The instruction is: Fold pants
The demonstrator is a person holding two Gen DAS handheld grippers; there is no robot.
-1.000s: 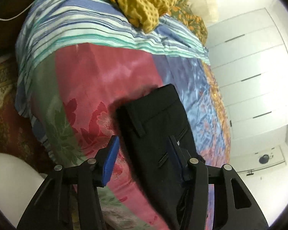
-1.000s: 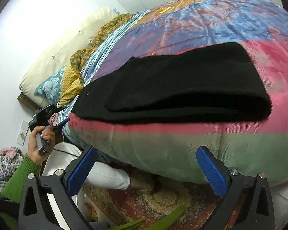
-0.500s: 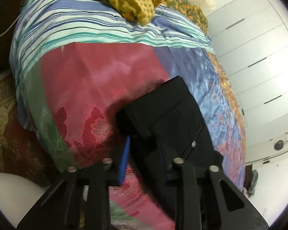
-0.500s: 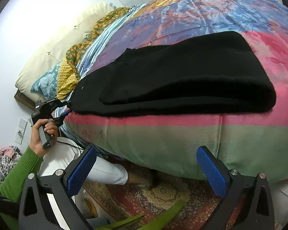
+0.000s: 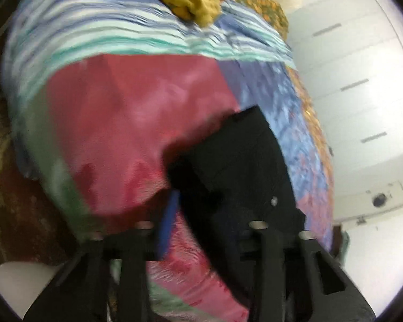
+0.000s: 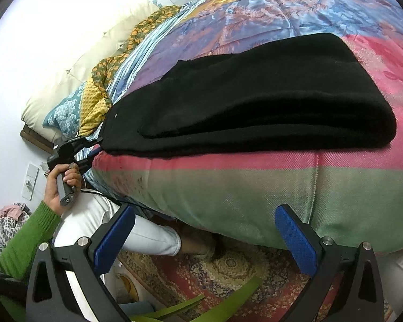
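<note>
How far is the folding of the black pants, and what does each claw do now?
Done: the black pants lie on the patchwork quilt, already doubled into a long stack. In hand: the left claw sits at the stack's end, its jaws having just been opening, cloth between them; whether the pads press is blurred. The right claw hangs open below the bed edge, empty. Left: probably one more fold to shorten the stack.
</note>
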